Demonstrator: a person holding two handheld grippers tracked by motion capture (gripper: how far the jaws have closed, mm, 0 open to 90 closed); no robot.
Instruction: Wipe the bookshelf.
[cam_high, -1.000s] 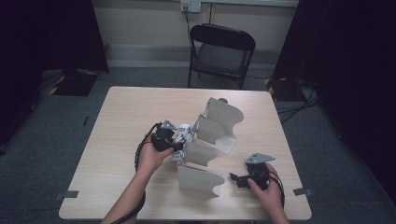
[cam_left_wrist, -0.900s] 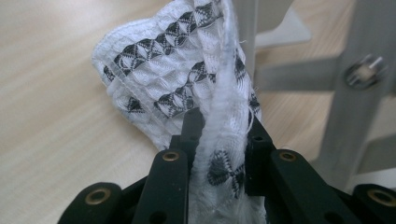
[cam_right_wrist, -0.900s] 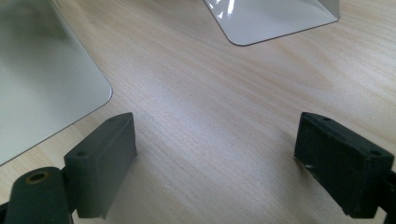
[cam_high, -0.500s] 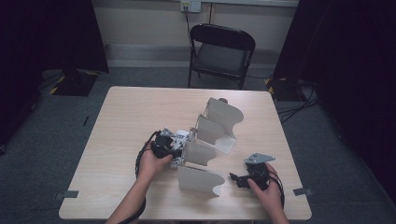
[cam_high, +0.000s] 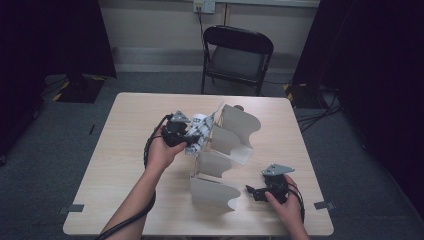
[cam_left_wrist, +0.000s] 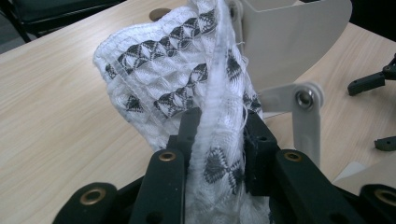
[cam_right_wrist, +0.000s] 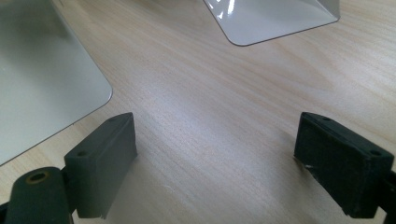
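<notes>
Left gripper view: tongs (cam_left_wrist: 219, 135) around sock (cam_left_wrist: 177, 79).

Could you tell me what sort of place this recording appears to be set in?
Probably a recording studio or lab corner: a lone wooden table stands on grey carpet, ringed by black curtains, with a folding chair behind it. A person works on it with hand-held tongs, the left tongs gripping a patterned cloth.

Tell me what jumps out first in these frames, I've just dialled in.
The left gripper is shut on a white cloth with a black diamond pattern, held up beside the beige folding rack at mid-table. The right gripper rests open on the table near its front right corner. A black folding chair stands behind the table.
</notes>
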